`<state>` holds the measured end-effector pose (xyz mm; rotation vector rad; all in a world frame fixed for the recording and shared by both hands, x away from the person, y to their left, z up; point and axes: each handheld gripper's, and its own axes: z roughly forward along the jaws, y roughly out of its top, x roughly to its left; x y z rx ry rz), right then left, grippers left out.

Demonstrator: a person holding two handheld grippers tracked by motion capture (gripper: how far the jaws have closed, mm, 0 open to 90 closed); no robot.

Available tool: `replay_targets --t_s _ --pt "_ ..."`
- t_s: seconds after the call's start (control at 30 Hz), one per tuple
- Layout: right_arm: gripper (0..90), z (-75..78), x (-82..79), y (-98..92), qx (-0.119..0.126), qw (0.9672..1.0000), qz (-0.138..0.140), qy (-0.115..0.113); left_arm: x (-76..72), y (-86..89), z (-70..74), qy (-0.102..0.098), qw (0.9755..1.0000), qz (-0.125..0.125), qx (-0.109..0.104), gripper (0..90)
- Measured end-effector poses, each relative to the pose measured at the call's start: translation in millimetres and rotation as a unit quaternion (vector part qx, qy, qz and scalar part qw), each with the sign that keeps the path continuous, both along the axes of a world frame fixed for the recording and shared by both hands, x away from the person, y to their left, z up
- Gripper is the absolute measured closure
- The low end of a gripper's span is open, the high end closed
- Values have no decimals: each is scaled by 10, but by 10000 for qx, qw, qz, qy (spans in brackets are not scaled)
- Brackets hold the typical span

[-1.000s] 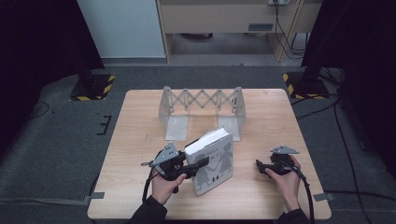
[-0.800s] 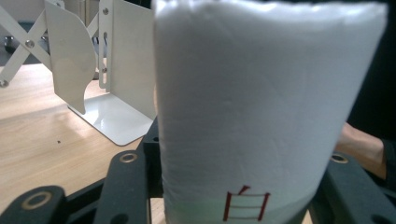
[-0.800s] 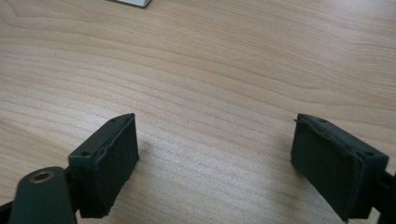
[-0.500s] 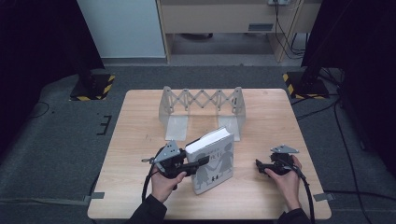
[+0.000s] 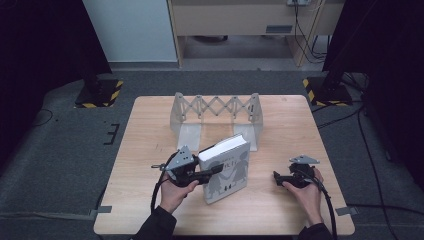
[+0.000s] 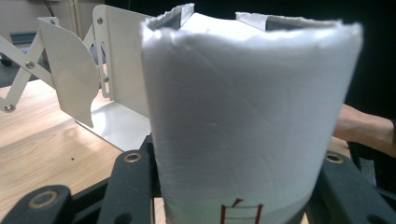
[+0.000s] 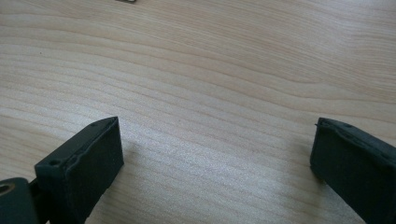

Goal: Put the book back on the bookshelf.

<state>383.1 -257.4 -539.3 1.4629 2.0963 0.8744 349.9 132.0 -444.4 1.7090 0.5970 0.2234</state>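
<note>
A thick white book [image 5: 227,167] with dark figures on its cover stands tilted at the table's front middle. My left gripper [image 5: 216,171] is shut on the book's left side. In the left gripper view the book's page block [image 6: 247,116] sits between the two black jaws, with the left gripper [image 6: 233,186] pressed on both sides of it. My right gripper [image 5: 276,178] rests at the front right, apart from the book. Its jaws have just been opening, and in the right gripper view the right gripper [image 7: 217,149] stands open over bare wood with nothing between the jaws.
A white expanding book rack [image 5: 215,107] stands at the back middle of the wooden table [image 5: 150,130], just behind the book; its end plate and scissor links [image 6: 70,70] are close in the left gripper view. Dark floor surrounds the table.
</note>
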Motion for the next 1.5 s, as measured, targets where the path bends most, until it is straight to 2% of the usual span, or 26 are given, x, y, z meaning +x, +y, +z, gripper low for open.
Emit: replay_targets --t_s 0.1,0.37,0.53,0.6,0.93,1.1,1.23,1.37,1.43,1.5 --pt "30 0 0 0 0 10000 0 0 -16 27 -26 28 10000 -30 -46 508" --pt "30 0 -1 0 0 10000 0 0 -107 -10 -73 25 9995 16 -327 459" --pt "22 -1 1 4 -2 10000 1 18 -136 -45 -72 104 9997 -25 -215 418" --pt "20 -1 1 5 2 10000 1 23 -145 -59 -59 71 9999 7 -134 407" --pt "10 -5 7 8 -10 10000 32 15 -146 -88 70 -20 9999 101 -118 384" --pt "10 -4 6 9 0 10000 28 24 -119 -82 246 -134 9995 160 -240 372" --pt "10 -4 6 9 0 10000 29 24 -86 -108 365 -182 9995 211 -139 352" --pt "10 -5 7 8 -10 10000 31 16 -21 -144 408 -62 9995 259 -180 350" --pt "10 -4 6 8 -4 10000 33 19 12 -168 420 70 9996 217 -194 361" --pt "10 -4 6 8 -6 10000 33 19 29 -190 420 186 9996 153 -112 392"
